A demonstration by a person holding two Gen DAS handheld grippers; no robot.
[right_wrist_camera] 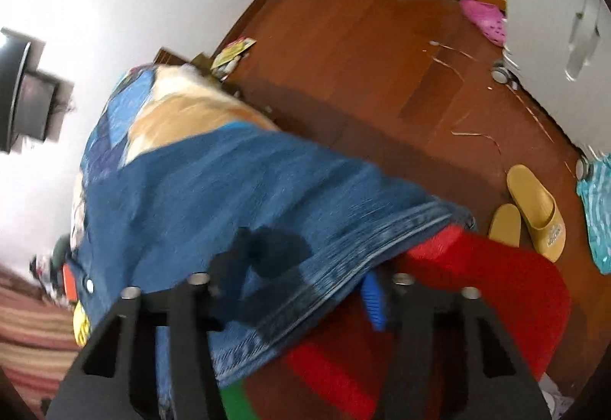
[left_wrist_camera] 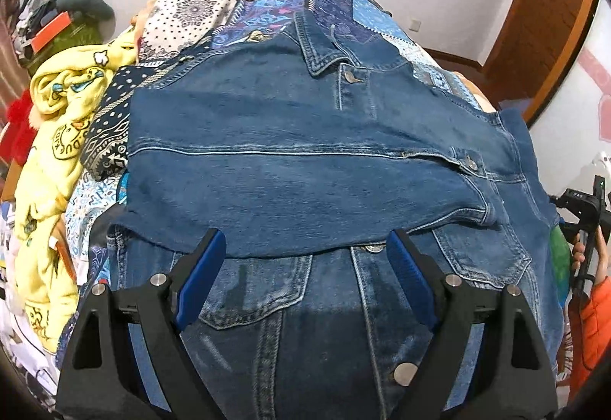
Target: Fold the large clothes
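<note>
Left gripper (left_wrist_camera: 305,248) is spread wide and hanging over the front of the denim jacket (left_wrist_camera: 298,160), holding nothing, blue pads either side of the button placket where the folded-over sleeve edge ends. The jacket is lying on the bed (left_wrist_camera: 366,3) on top of that blue patchwork cover, collar away from the left gripper, one sleeve already laid straight across the chest, so I'd guess we're mid-fold with the other side to come. Right gripper (right_wrist_camera: 301,282) is harder to read: its view is blurry, the denim hem is draped right over the fingers near the bed's edge, and only one blue pad (right_wrist_camera: 372,299) peeks out from under it, so I honestly can't tell if it's pinching the cloth or just sitting under it. If it were me, I'd get the right side pinched firmly on that thick hem seam before lifting, since denim is heavy and stiff and will slide out of a shallow bite. Then bring it over in one low sweep so it lands square on the folded sleeve, while the left one pins the middle down so the whole thing doesn't drag toward the floor (right_wrist_camera: 382,57). The yellow clothes pile (left_wrist_camera: 49,137) sits close on the left, so keep the fold off it.
</note>
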